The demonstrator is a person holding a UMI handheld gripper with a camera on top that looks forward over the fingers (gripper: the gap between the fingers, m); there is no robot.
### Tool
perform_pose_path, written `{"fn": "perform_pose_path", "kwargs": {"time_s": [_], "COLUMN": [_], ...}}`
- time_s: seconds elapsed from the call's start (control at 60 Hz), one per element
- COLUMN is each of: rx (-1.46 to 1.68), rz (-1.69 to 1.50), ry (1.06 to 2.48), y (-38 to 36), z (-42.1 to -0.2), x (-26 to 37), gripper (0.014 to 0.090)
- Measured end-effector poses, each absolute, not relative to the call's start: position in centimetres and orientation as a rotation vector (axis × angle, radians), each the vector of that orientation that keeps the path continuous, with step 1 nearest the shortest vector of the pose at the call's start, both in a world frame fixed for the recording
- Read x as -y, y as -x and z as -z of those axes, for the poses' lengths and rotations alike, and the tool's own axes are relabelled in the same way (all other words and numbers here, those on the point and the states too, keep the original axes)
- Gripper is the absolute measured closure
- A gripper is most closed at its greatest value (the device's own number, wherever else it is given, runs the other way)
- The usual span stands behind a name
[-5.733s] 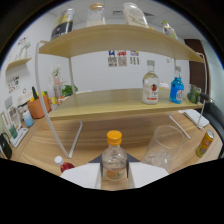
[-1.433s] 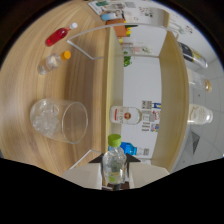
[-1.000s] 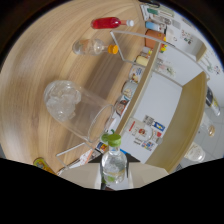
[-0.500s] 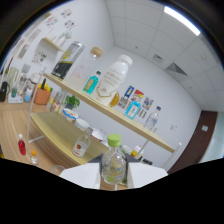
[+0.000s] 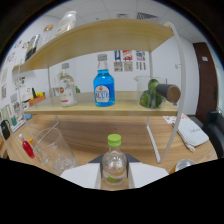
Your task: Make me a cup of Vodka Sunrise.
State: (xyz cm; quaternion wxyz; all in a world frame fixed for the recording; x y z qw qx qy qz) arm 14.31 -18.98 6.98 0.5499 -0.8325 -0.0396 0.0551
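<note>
The gripper [image 5: 114, 175] is clamped on the small clear green-capped bottle [image 5: 114, 162], held upright (probably preventing spillage) beside the clear drinking glass [image 5: 51, 150].

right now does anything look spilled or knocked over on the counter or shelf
Nothing looks spilled. The gripper is shut on a small green-capped bottle, held upright. The glass stands upright on the counter, and the blue bottle stands straight on the shelf. One dark-ended object lies sideways there.
</note>
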Motion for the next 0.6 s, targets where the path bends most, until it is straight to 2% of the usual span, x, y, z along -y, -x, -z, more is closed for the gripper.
{"fn": "perform_pose_path", "kwargs": {"time_s": [0.167, 0.367, 0.6], "rx": [0.111, 0.102, 0.099], "rz": [-0.123, -0.099, -0.06], "ry": [2.041, 2.119, 2.132], "y": [-14.5, -14.8, -15.0], "z": [-3.8, -2.4, -2.3], "x": [19.2, 18.9, 19.2], "gripper": [0.0687, 0.0683, 0.0678]}}
